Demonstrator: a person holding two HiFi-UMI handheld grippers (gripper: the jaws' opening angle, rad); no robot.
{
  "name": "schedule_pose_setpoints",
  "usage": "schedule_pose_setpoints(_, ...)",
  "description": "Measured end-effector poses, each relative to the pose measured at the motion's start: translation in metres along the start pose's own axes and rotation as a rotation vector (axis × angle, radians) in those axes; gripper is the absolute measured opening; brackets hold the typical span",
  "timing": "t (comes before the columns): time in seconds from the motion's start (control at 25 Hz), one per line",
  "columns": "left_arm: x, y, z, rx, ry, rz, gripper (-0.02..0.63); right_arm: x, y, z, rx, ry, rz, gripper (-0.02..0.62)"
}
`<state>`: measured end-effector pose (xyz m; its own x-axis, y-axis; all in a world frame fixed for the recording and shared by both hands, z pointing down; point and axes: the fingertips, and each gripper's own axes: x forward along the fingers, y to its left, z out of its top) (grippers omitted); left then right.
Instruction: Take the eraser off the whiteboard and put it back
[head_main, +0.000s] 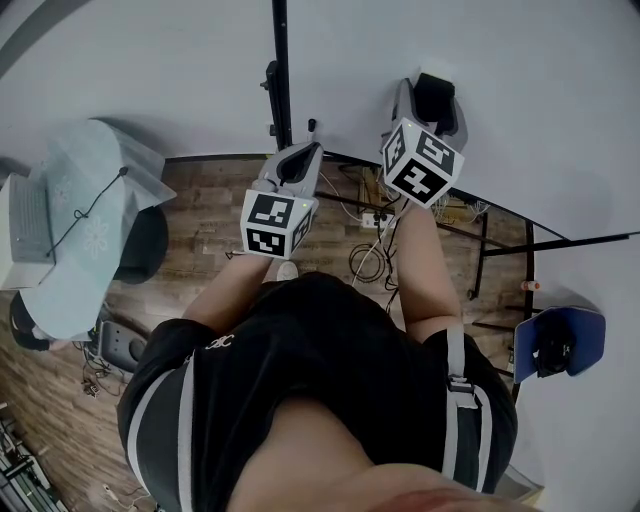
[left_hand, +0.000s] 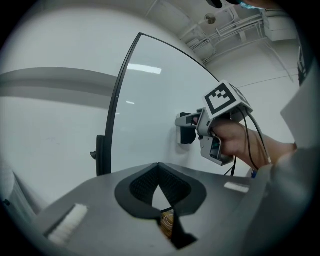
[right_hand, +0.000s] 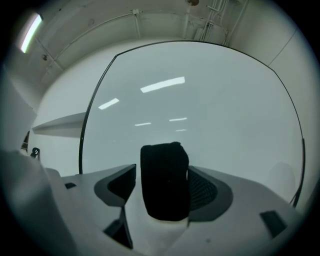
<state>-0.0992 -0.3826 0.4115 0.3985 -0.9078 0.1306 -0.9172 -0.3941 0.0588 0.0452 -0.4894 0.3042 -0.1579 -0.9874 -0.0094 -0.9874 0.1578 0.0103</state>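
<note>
A black eraser (right_hand: 165, 180) rests against the whiteboard (right_hand: 210, 100) between the jaws of my right gripper (right_hand: 164, 187). A thin gap shows between its left side and the left pad, so the jaws stand open around it. In the left gripper view the same eraser (left_hand: 188, 135) sits on the board (left_hand: 150, 100) at the tip of the right gripper (left_hand: 186, 125). From the head view, the right gripper (head_main: 436, 88) points at the board (head_main: 520, 90) with the eraser (head_main: 438, 100) in its jaws. My left gripper (head_main: 303, 152) hangs beside it, shut and empty (left_hand: 159, 167).
The board's black frame post (head_main: 281, 70) runs up just left of the left gripper. Its stand legs (head_main: 500, 245) and loose cables (head_main: 370, 262) lie on the wood floor below. A pale blue covered object (head_main: 85, 235) stands at left, a blue seat (head_main: 560, 340) at right.
</note>
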Motion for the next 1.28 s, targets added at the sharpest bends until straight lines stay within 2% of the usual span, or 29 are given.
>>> schedule_pose_setpoints(0.16, 0.001, 0.004, 0.001, -0.009, -0.004, 0.008, 0.009, -0.011, -0.003, 0.002, 0.043, -0.070, 0.032, 0.296)
schedule_pose_setpoints(0.44, 0.010, -0.009, -0.001, -0.021, -0.001, -0.018, 0.009, -0.059, -0.026, 0.023, 0.143, -0.279, 0.136, 0.289)
schedule_pose_setpoints(0.48, 0.012, -0.013, -0.001, -0.020, 0.000, -0.026, 0.009, -0.065, -0.032, 0.025, 0.160, -0.294, 0.147, 0.237)
schedule_pose_setpoints(0.52, 0.015, -0.017, -0.001, -0.020, 0.001, -0.035, 0.009, -0.072, -0.040, 0.027, 0.179, -0.306, 0.149, 0.121)
schedule_pose_setpoints(0.56, 0.017, -0.021, 0.000, -0.018, 0.001, -0.045, 0.009, -0.079, -0.049, 0.028, 0.196, -0.318, 0.142, 0.066)
schedule_pose_setpoints(0.64, 0.023, -0.032, 0.001, -0.009, 0.002, -0.065, 0.009, -0.091, -0.068, 0.029, 0.211, -0.332, 0.113, 0.044)
schedule_pose_setpoints(0.8, 0.032, -0.052, 0.000, 0.007, 0.002, -0.102, 0.009, -0.110, -0.093, 0.014, 0.174, -0.294, 0.057, 0.008)
schedule_pose_setpoints(1.0, 0.040, -0.071, 0.002, 0.021, -0.002, -0.132, 0.009, -0.126, -0.102, -0.034, 0.058, -0.164, 0.022, 0.006)
schedule_pose_setpoints(1.28, 0.045, -0.099, -0.008, 0.035, 0.027, -0.176, 0.009, -0.138, -0.099, -0.082, 0.097, -0.058, 0.086, 0.005)
